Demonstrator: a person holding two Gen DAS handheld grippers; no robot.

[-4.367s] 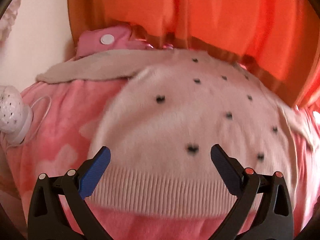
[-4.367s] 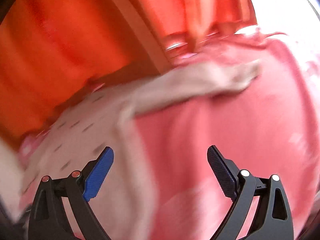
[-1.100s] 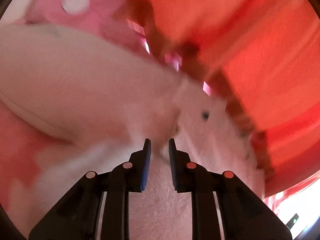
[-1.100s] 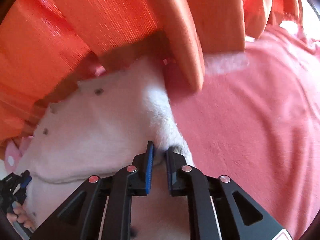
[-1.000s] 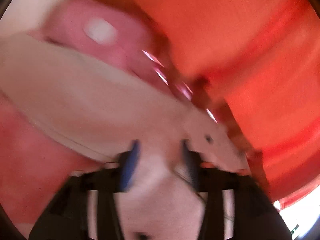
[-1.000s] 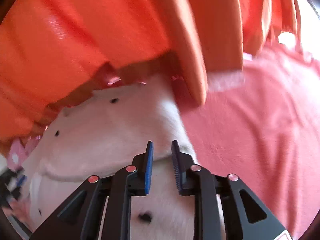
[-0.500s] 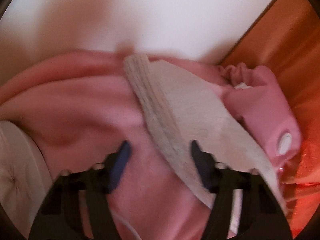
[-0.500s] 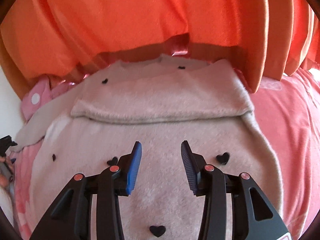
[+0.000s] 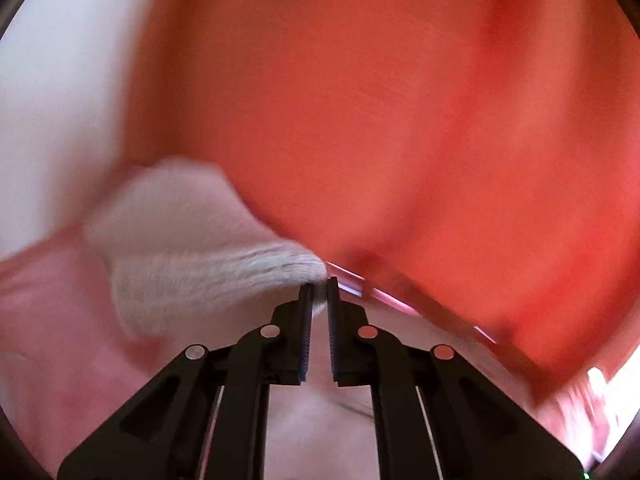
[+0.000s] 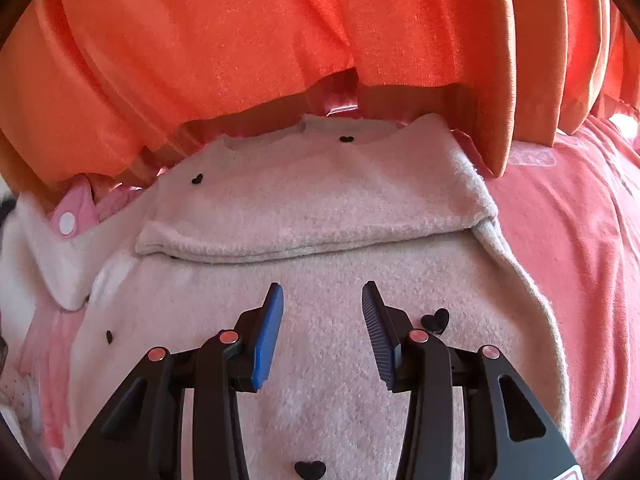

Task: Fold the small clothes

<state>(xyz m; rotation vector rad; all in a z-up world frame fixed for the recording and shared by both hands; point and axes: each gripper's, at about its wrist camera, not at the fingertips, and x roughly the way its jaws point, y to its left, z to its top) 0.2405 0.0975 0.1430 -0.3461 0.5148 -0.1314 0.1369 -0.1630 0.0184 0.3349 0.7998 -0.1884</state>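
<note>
A small pale pink sweater (image 10: pixel 320 248) with black hearts lies flat on a pink blanket (image 10: pixel 568 240). Its right sleeve (image 10: pixel 304 224) is folded across the chest. My right gripper (image 10: pixel 322 300) is open and empty, just above the sweater's middle. The left sleeve (image 10: pixel 52 252) runs out to the left edge of the right wrist view. In the blurred left wrist view my left gripper (image 9: pixel 319 286) is shut on the ribbed cuff (image 9: pixel 208 276) of that sleeve and holds it lifted.
An orange curtain (image 10: pixel 280 40) hangs right behind the sweater's collar and fills the left wrist view (image 9: pixel 400 120). A pink polka-dot garment (image 10: pixel 72 216) lies at the back left. A white wall (image 9: pixel 60 100) is at left.
My left gripper has closed on the left sleeve's cuff and swung toward the curtain. My right gripper has opened a little wider and hardly moved.
</note>
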